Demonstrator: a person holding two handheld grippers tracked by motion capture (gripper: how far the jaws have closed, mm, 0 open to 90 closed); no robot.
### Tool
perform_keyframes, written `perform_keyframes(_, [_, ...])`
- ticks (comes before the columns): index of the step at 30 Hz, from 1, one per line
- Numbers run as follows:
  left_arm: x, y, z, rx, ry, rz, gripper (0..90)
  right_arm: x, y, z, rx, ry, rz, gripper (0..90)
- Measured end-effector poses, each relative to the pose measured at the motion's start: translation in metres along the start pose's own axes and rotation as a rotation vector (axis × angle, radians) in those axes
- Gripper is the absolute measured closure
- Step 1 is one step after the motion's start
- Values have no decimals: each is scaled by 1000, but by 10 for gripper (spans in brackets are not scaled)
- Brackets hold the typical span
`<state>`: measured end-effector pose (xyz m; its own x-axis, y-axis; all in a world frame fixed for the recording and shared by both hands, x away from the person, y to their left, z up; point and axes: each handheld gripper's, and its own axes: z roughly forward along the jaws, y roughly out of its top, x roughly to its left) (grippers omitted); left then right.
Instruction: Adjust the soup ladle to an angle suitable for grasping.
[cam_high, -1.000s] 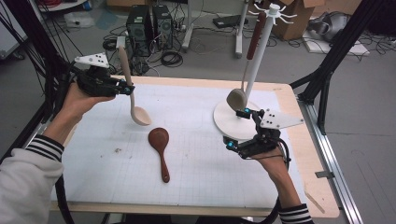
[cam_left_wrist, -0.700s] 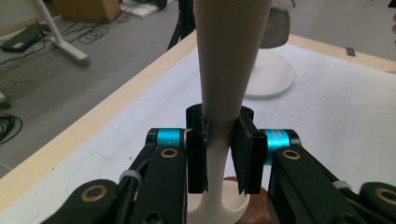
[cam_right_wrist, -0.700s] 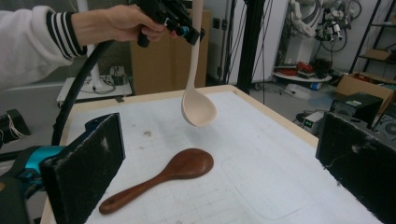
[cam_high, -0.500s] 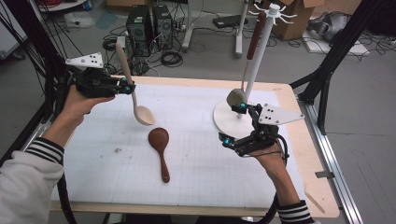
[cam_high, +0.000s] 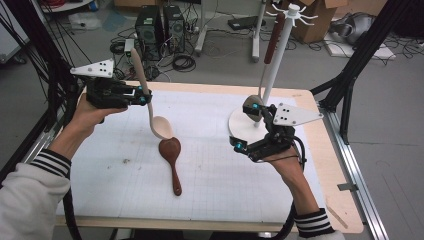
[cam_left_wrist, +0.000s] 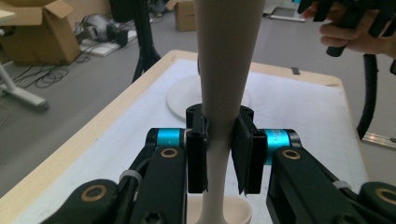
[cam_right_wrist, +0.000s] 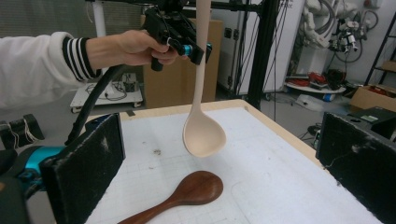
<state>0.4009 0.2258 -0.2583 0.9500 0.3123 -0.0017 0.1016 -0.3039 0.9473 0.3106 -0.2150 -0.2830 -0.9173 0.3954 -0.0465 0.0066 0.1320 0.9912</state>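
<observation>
At upper left, the left gripper (cam_high: 142, 96) clamps a pale wooden ladle (cam_high: 162, 127), lifted above a dark wooden spoon (cam_high: 171, 156) lying mid-table. The right gripper (cam_high: 247, 126) gapes empty; the white hook stand (cam_high: 280, 55) awaits both.

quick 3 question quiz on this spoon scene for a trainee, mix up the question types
1. True or false: the left tongs are shut on the handle of the pale wooden ladle.
2. Multiple choice: where is the dark wooden spoon? A) hanging on the white rack B) lying flat on the table mat C) between the right tongs
3. Fill in: the jaws of the right tongs stand ____ with nothing between them.

Key
1. True. In the left gripper view both pads press on the handle, and the bowl hangs down above the mat.
2. B. It lies on the mat, bowl end towards the ladle.
3. Open.
</observation>
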Motion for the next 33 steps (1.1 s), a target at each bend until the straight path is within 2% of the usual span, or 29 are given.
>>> perform_keyframes(3, [-2,-1,3,-5,-33,23,766,1,3,2,4,8,-3,3])
perform_keyframes(7, [-6,-1,7,-26,-79,20,766,0,9,5,-8,14,-9,3])
perform_keyframes(12, [-12,1,14,-22,-120,54,766,-1,14,11,-11,28,-11,3])
perform_keyframes(21, [-24,3,30,-31,-204,91,766,-2,25,25,15,64,-29,3])
perform_keyframes(22, [-27,3,33,-40,-214,83,766,-2,26,27,15,67,-33,3])
perform_keyframes(25, [-32,5,39,-36,-249,105,766,0,30,31,19,87,-36,3])
perform_keyframes(27, [-36,6,44,-39,-271,104,766,0,32,35,21,104,-39,3])
perform_keyframes(33, [-44,9,56,-35,-309,126,766,3,39,45,16,142,-38,3])
